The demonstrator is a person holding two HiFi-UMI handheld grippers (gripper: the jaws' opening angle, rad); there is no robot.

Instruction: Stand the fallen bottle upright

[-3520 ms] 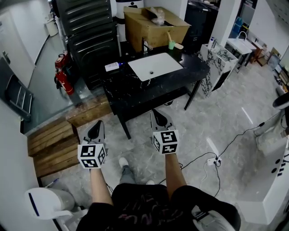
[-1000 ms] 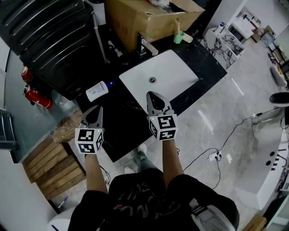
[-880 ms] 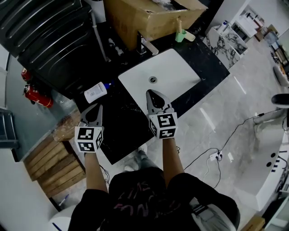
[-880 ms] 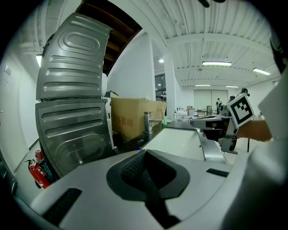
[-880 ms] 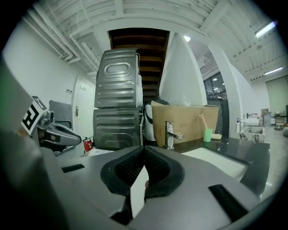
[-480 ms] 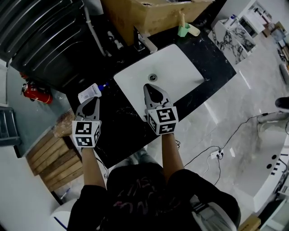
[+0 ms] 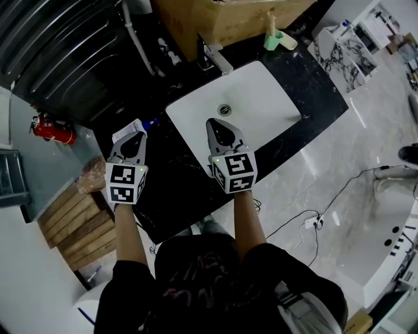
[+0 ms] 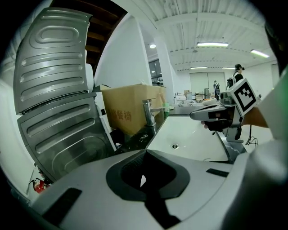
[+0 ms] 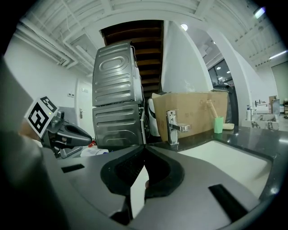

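The fallen bottle (image 7: 126, 131) is white with a blue cap and lies on its side on the black countertop (image 7: 176, 176), left of the white sink (image 7: 261, 98). My left gripper (image 7: 137, 137) is shut and empty, its tips right at the bottle's near side and covering part of it. In the left gripper view the shut tips (image 8: 145, 150) hide the bottle. My right gripper (image 7: 218, 124) hovers over the sink's near left part, shut and empty. The right gripper view shows the bottle (image 9: 94, 152) low at the left, behind the left gripper (image 9: 67, 132).
A chrome faucet (image 7: 212, 59) stands behind the sink, with a green cup (image 7: 271, 40) to its right and a cardboard box (image 7: 222, 19) behind. Dark ribbed metal panels (image 7: 59, 52) rise at the back left. A red fire extinguisher (image 7: 49, 127) and wooden planks (image 7: 78, 222) are on the floor at left.
Both grippers have moved forward over the counter. The left one has closed in on the lying bottle; the right one now hangs over the sink. Both stayed shut.
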